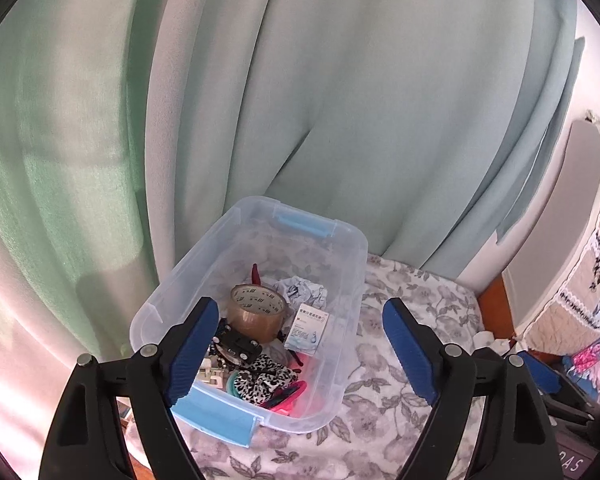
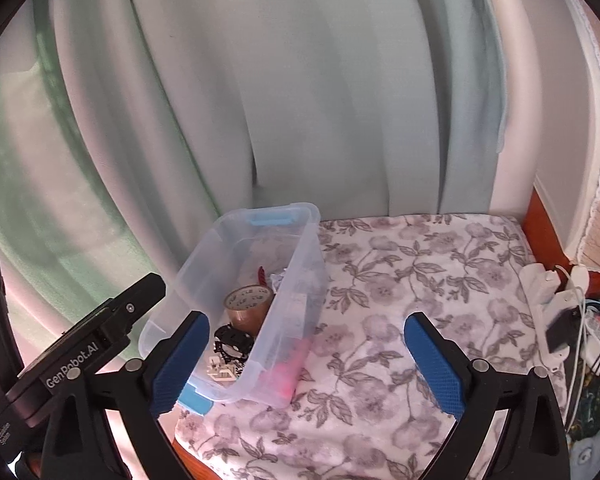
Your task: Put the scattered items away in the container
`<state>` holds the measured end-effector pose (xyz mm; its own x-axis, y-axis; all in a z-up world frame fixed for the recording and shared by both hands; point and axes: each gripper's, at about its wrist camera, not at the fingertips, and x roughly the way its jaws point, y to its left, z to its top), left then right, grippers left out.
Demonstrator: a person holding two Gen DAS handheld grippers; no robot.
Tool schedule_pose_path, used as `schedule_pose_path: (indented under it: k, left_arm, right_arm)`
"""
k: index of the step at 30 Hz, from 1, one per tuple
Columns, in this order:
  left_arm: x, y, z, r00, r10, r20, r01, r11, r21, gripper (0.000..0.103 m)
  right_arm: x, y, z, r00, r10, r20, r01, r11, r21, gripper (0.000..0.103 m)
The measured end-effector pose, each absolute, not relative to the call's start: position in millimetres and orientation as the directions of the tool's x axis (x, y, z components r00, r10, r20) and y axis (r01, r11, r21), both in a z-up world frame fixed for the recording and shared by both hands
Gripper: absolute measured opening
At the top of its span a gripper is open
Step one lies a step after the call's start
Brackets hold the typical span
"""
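Note:
A clear plastic container (image 1: 352, 264) with blue latches sits on the floral cloth. Inside lie a brown tape roll (image 1: 256, 312), a small white box (image 1: 308, 327), a crumpled tissue (image 1: 304, 290), a black toy car (image 1: 236, 346), a spotted scrunchie (image 1: 260, 380) and pink clips (image 1: 288, 394). My left gripper (image 1: 300, 352) hangs open above the container's near end, nothing between its fingers. In the right wrist view the container (image 2: 300, 280) stands left of centre with the tape roll (image 2: 246, 304) visible. My right gripper (image 2: 306, 360) is open and empty over the container's near right corner.
A floral cloth (image 2: 420, 280) covers the surface right of the container. Pale green curtains (image 2: 300, 100) hang close behind. A white power strip with plugs and cables (image 2: 556, 308) lies at the far right edge. The left gripper's body (image 2: 80, 344) shows at the left.

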<state>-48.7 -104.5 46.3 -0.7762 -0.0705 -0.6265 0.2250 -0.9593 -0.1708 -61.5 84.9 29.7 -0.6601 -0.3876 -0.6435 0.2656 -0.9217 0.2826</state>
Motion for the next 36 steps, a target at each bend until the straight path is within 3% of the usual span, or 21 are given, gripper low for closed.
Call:
schedule_pose_path:
  k: [15,36]
  left_arm:
    - [-34,-98,36,-0.722,-0.129,-0.68,0.23,-0.971,-0.061,0.085]
    - [-16,-80,59,-0.71,-0.106,-0.697,0.182,-0.983,-0.036,0.085]
  right_arm:
    - [-49,86,18,-0.631,-0.347,-0.694,0.213,-0.938,0.275,0.1]
    - [-33,101,33,-0.586,-0.274,-0.763,0.136,-0.961,0.241,0.1]
